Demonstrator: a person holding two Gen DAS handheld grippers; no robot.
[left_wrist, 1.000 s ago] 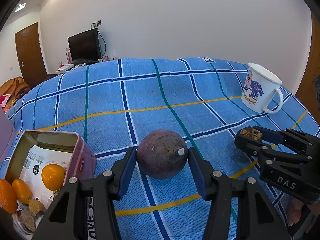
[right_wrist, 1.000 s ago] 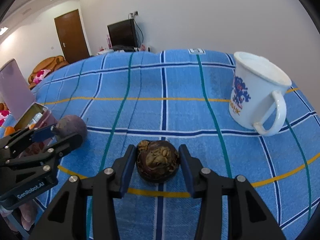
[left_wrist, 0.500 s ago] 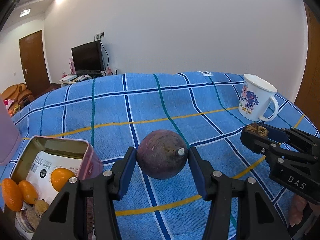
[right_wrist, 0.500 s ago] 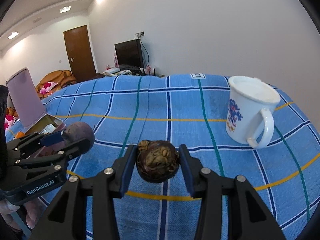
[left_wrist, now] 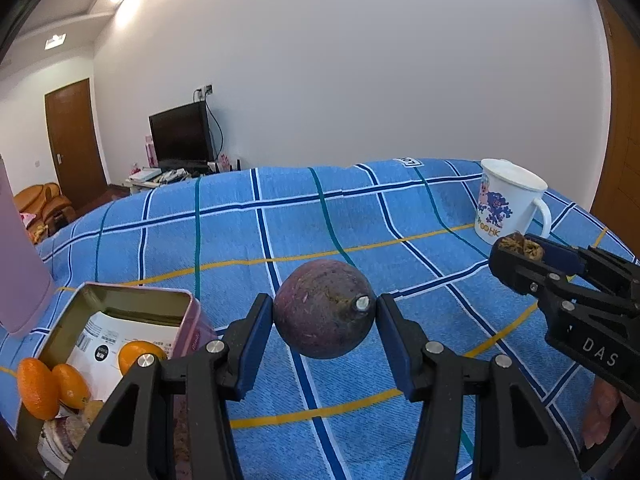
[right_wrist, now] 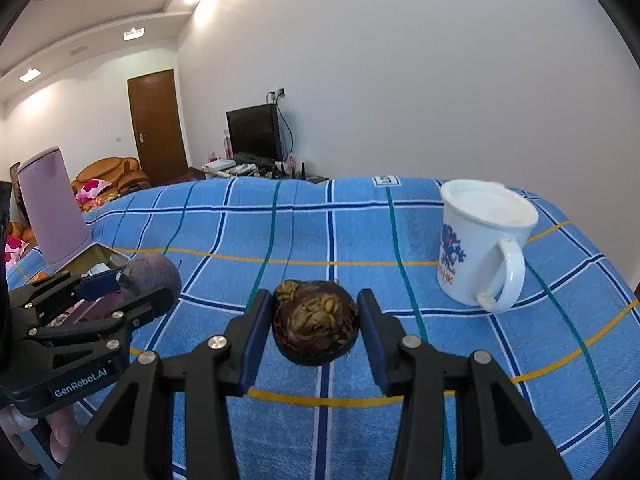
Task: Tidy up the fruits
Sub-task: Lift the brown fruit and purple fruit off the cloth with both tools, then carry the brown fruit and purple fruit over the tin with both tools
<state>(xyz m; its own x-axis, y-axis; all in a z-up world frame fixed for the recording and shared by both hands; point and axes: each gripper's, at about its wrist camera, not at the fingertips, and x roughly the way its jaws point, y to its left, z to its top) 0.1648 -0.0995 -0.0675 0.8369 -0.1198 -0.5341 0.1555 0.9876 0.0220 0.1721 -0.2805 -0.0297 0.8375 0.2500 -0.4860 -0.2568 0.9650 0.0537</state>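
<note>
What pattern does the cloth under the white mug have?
The blue cloth has a check of dark blue, white, teal and yellow lines, best seen in the right wrist view.

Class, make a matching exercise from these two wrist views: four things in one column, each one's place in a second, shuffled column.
Things:
1. purple fruit
2. brown dried fruit
3. white mug
4. oranges

Places:
A. in the open tin
B. clamped in the right tool
C. standing on the blue checked cloth
D. clamped in the left tool

Pairs: 1-D, 2-B, 3-C, 4-A
</note>
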